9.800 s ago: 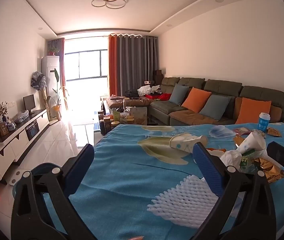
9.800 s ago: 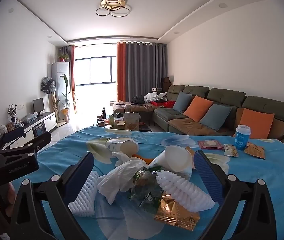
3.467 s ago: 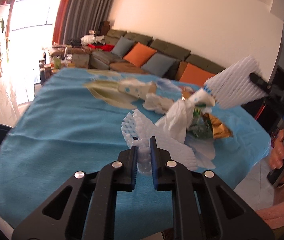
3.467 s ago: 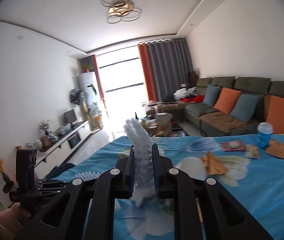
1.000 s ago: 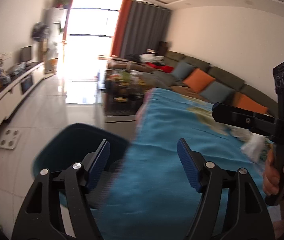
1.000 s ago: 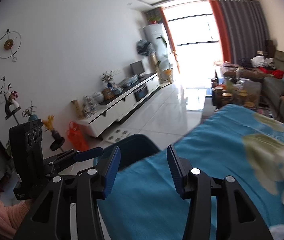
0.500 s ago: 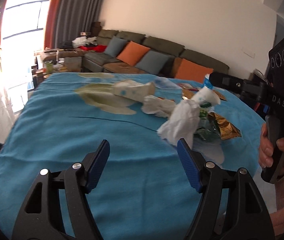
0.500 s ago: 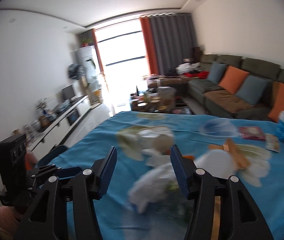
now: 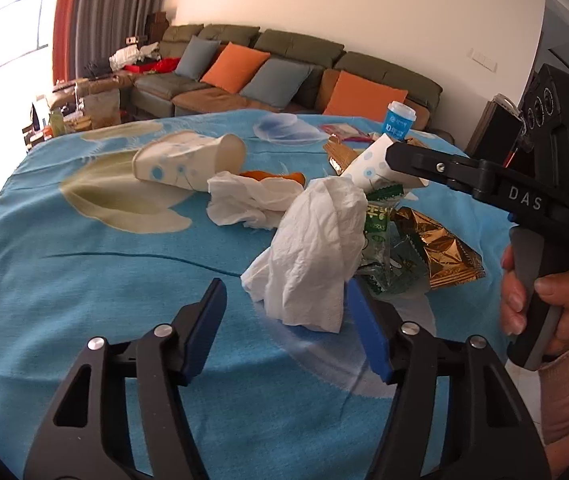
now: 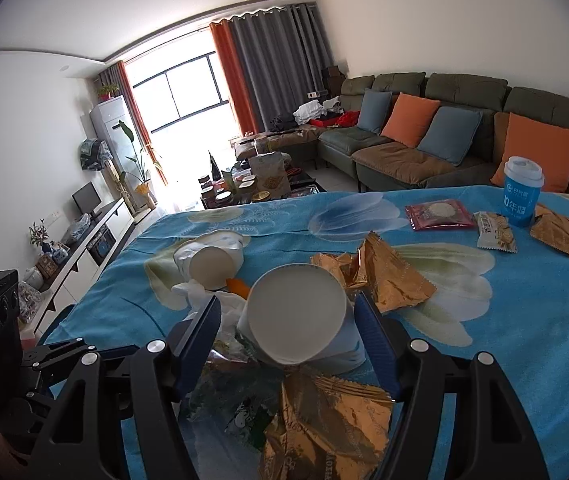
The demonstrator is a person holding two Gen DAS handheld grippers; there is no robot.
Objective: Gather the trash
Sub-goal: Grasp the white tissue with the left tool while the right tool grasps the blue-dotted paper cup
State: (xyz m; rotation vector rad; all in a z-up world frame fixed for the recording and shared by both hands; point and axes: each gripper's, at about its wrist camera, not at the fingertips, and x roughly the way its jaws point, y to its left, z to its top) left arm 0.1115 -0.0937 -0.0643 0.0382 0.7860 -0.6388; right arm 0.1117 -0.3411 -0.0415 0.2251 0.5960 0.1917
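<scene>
- Left wrist view: the left gripper [image 9: 286, 326] is released, its blue-padded jaws spread wide and holding nothing. The crumpled white paper tissue [image 9: 314, 252] stands in a loose heap on the blue flower-print tablecloth [image 9: 84, 280], at about 12 o'clock from the jaws, with the lower edge of the heap showing between the fingertips. Its long axis runs from 7 o'clock up to 1 o'clock.
- Left wrist view: the right gripper [image 9: 394, 156] reaches in from 3 o'clock over a tipped white paper cup with blue dots [image 9: 366, 164]; whether it is clenched cannot be told here. A crinkled gold foil wrapper [image 9: 440, 248] lies at 2 o'clock, touching the pile.
- Right wrist view: the right gripper [image 10: 288, 322] is released, jaws apart on either side of the tipped cup [image 10: 296, 320], whose open mouth faces the camera; no contact is visible.
- Judgement: the left gripper is nearer the tissue, so a short push forward and a squeeze would take it; the right is placed for the cup.
</scene>
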